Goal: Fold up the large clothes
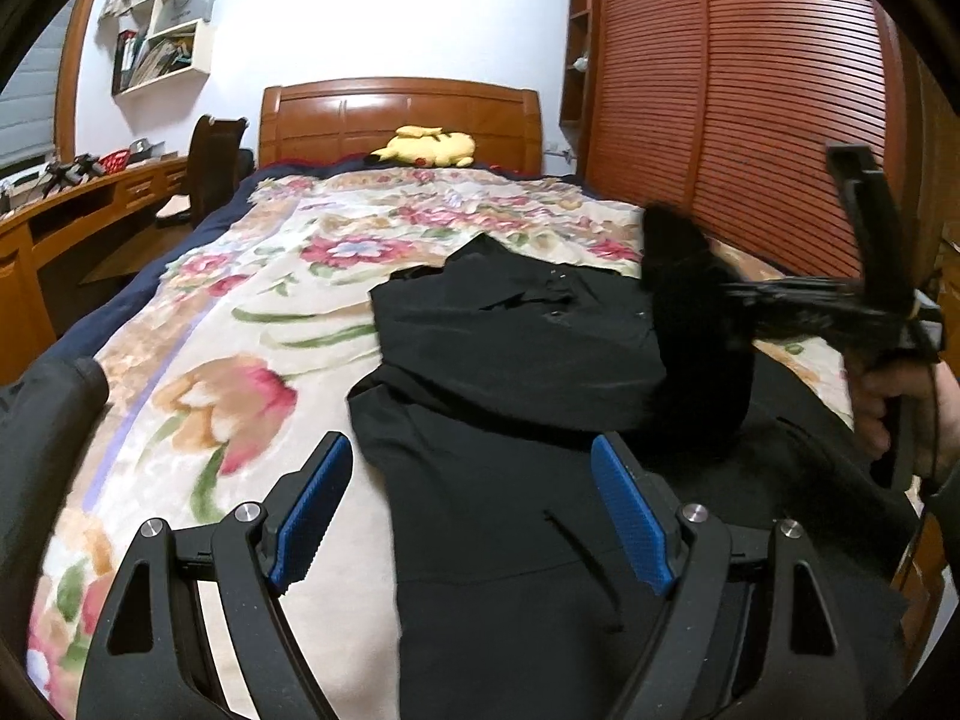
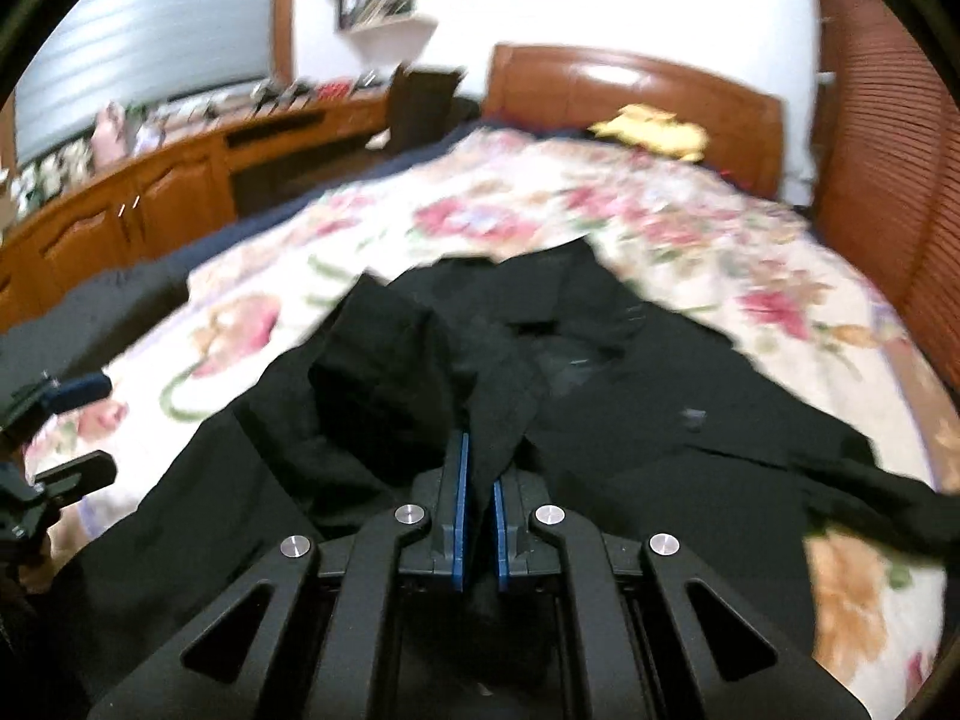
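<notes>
Both views are wide fisheye views looking along a bed toward its wooden headboard (image 1: 401, 114). The left wrist view sits low near the foot edge of the floral bedspread (image 1: 198, 324), looking over the left gripper (image 1: 474, 516) with its fingers spread, close above a black garment (image 1: 510, 360). The right wrist view, blurred, looks from just above the same garment, tilted leftward toward the desk (image 2: 150, 192). Both share the bedspread, garment, headboard, yellow plush toy (image 1: 427, 147) and louvred wardrobe doors (image 1: 750, 96). Each view shows the other gripper at its edge.

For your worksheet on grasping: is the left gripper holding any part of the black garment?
No: the left gripper is open, its blue fingers spread above the black garment.
</notes>
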`<state>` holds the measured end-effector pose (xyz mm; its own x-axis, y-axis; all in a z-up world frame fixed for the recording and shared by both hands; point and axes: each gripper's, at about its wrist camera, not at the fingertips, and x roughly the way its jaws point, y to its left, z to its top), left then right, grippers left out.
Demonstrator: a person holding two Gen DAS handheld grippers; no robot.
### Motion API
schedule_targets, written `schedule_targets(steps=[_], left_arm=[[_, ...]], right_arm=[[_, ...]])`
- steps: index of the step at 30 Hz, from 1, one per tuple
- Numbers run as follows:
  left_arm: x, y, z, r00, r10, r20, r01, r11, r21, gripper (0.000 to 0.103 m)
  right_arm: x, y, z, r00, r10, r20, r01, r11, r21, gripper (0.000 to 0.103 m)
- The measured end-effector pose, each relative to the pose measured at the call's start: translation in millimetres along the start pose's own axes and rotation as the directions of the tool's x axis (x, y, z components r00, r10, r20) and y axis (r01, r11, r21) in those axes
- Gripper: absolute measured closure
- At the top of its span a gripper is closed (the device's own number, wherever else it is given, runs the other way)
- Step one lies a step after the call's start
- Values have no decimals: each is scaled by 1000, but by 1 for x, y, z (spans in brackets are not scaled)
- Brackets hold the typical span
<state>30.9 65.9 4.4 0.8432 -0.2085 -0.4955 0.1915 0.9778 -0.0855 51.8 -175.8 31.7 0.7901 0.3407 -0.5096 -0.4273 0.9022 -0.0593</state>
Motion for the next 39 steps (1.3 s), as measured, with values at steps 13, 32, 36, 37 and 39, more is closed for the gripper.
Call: schedule_targets(steps=[13,32,36,37,39], left_arm=[[7,-25,2,999,-48,-6,48,999,22,20],[9,-48,3,994,-105,24,104,993,47,14],[12,-50,3,993,-117,14,116,992,42,0],[13,-50,3,993,-120,8,120,992,42,0],[13,-51,2,994,-112,13,111,993,44,0]], right_arm=[[-72,-59,-106,981,-154,-117,172,971,164,63],[-112,-19,-99,970,-240,-39,241,970,26,53],[-79,-27,-86,969,-244,-46,245,969,21,55],[-70,-30,-83,969,-240,-55,242,970,33,55],[-53,-37,-77,971,-225,-82,230,972,56,55]])
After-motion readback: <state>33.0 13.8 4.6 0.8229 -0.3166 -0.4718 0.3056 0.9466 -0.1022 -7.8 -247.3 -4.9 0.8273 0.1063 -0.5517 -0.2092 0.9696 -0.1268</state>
